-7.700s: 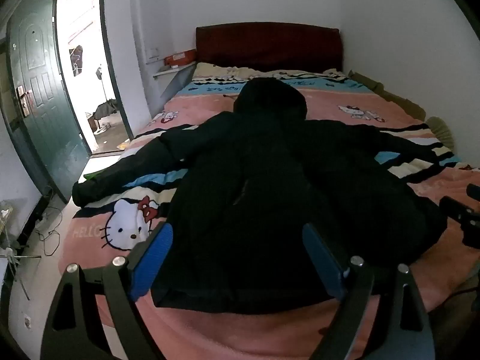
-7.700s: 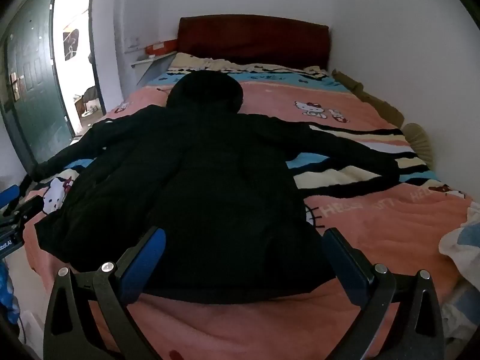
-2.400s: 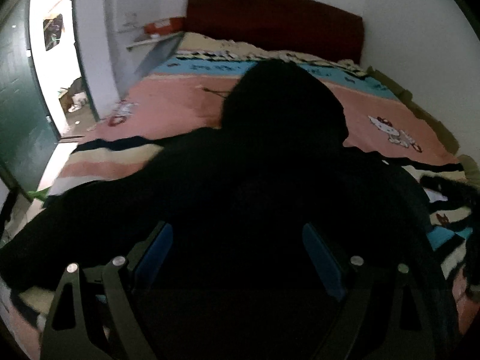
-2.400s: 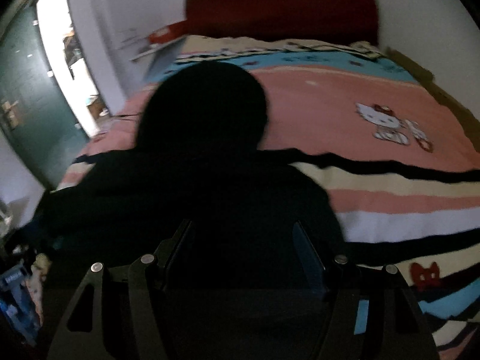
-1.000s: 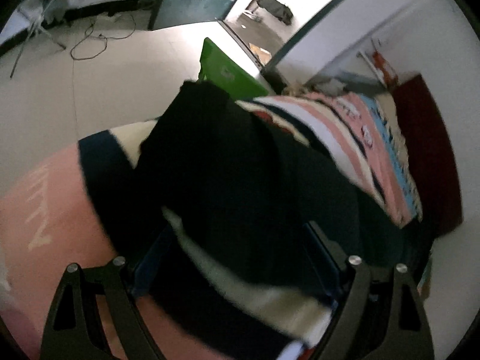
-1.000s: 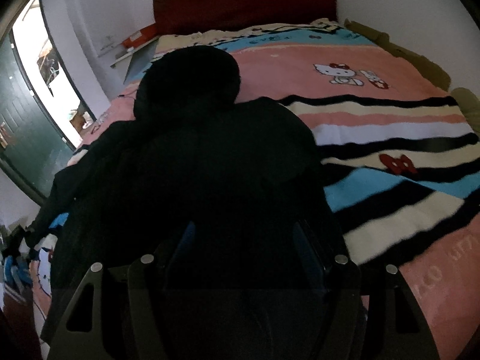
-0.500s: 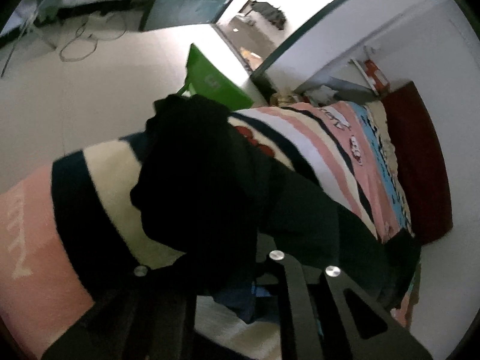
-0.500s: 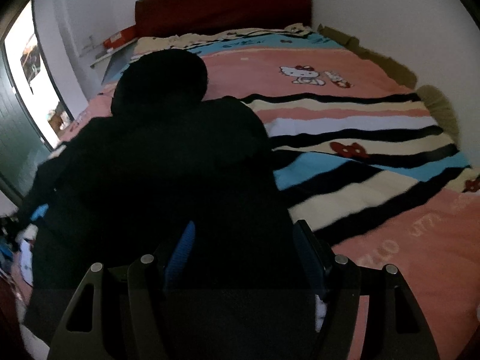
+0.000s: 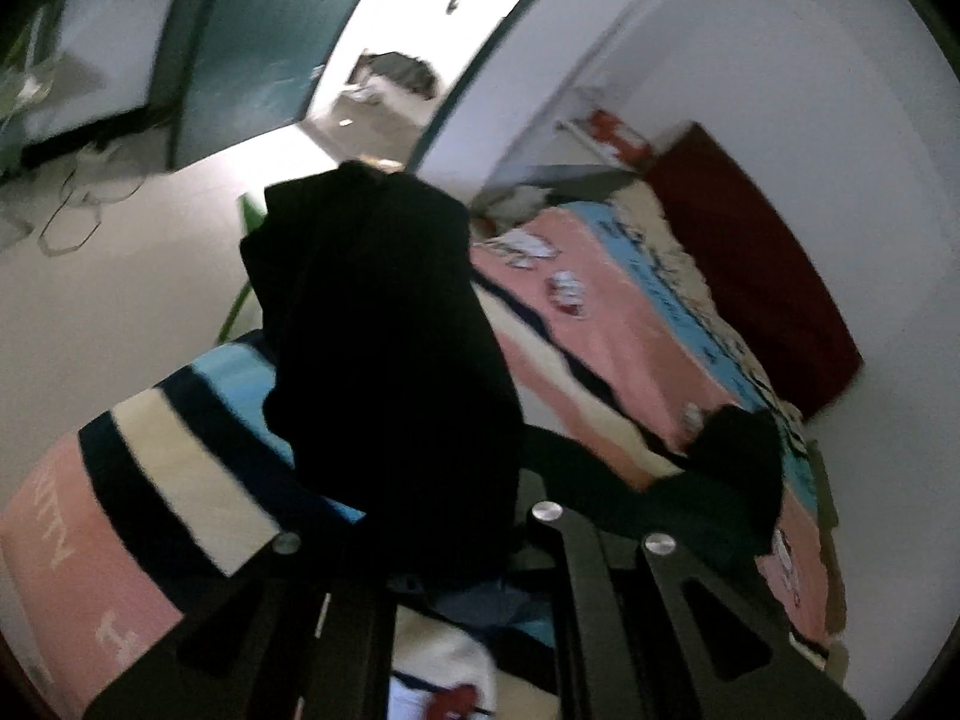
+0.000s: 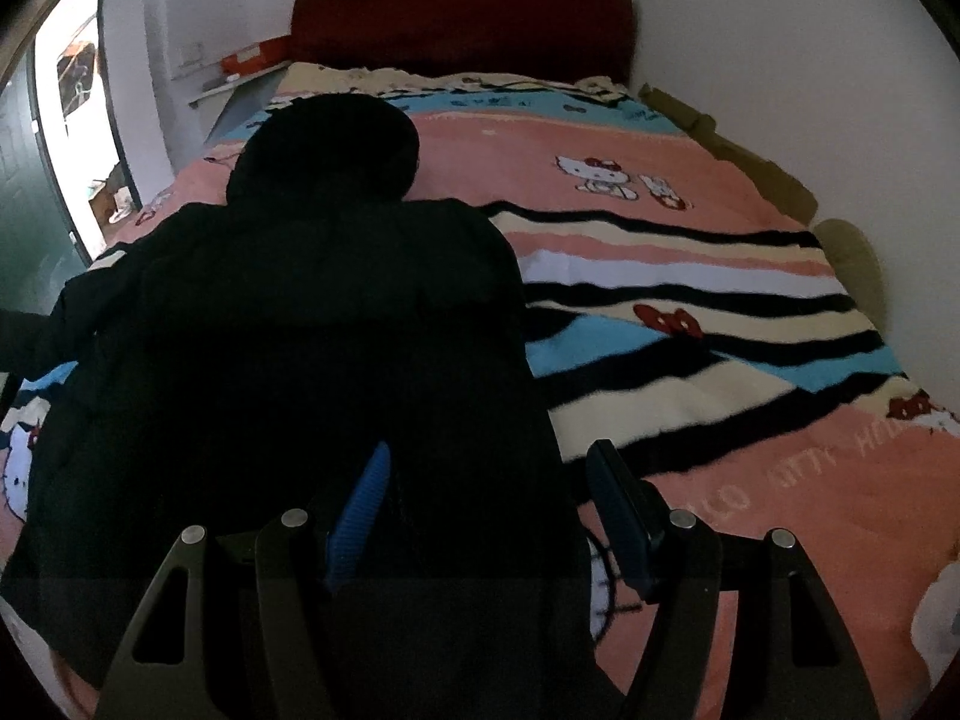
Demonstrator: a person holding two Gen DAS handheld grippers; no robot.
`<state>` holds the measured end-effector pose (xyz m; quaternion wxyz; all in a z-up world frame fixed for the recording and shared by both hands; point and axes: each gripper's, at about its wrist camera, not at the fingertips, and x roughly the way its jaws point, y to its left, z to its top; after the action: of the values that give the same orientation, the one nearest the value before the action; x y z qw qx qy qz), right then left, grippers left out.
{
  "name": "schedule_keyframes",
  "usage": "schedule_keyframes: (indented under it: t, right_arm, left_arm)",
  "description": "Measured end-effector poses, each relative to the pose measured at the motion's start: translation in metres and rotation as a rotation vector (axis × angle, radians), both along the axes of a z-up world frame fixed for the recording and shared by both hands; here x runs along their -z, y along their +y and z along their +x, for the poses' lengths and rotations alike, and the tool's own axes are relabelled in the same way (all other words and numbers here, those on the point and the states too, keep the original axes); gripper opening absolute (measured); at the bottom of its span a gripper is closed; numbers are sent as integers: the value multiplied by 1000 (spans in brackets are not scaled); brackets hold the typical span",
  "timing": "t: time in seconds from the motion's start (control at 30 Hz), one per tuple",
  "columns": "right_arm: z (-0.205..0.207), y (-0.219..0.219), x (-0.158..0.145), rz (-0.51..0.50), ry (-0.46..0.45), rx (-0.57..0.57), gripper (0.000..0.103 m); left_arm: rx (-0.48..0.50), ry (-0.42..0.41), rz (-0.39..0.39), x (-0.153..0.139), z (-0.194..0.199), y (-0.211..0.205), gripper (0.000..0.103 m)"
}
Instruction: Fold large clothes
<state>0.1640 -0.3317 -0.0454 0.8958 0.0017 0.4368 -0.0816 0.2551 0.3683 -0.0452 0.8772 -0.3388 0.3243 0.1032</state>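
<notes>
Already partly folded, a large black hooded coat (image 10: pixel 312 360) lies on a bed covered by a pink, striped cartoon-cat blanket (image 10: pixel 690 312). In the right wrist view its right edge runs straight and no sleeve lies out on the blanket on that side, so that sleeve appears to be folded in. The hood (image 10: pixel 327 150) points toward the dark red headboard (image 10: pixel 462 18). The other sleeve, and any folding of the body and hood, look to be what is left.

From the left wrist view, the left gripper (image 9: pixel 456 546) is clamped tight on the left sleeve (image 9: pixel 384 324), its fingers drawn together with black fabric bunched between them. The sleeve stands lifted off the blanket, its cuff end rising toward the open doorway (image 9: pixel 384 60) and pale floor (image 9: pixel 120 276) beyond the bed's edge. This gripper tilts downward and is rolled, so the bed appears slanted.

Meanwhile the right gripper (image 10: pixel 486 516) points down over the coat's lower right part. Its blue-padded fingers (image 10: pixel 360 510) stand moderately apart; whether they press on the fabric beneath cannot be told.
</notes>
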Motion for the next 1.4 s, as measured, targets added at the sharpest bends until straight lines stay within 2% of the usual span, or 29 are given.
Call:
schedule_keyframes:
  t: [0.13,0.37,0.53,0.7,0.87,1.07,1.17,1.4]
  right_arm:
    - [8,2,0,15,-17,-16,67]
    - [10,-6,3,48,-35,-23,67]
    - [4,-19,-1,51,-61,-5,67]
    - [-3,-33,-3,67,-81,14,67]
    - [-12,-49,-2,76,-90,52,67]
    - [-24,-69,0,73,-84,102,67]
    - [-31,-75,0,67,-78,125,67]
    - [-50,-87,-1,57,-72,175,67]
  left_arm:
    - [84,-54,52,-36,7,-41,7]
    - [237,-127,88,-75,26,-124,7]
    - [360,-149,115,-88,41,-194,7]
    - [480,-144,136,-85,52,-268,7]
    - [605,-106,193,-66,58,-347,7]
    - [722,-13,240,-20,67,-430,7]
    - [778,24,248,4,66,-456,7]
    - [878,121,368,57,57,-509,7]
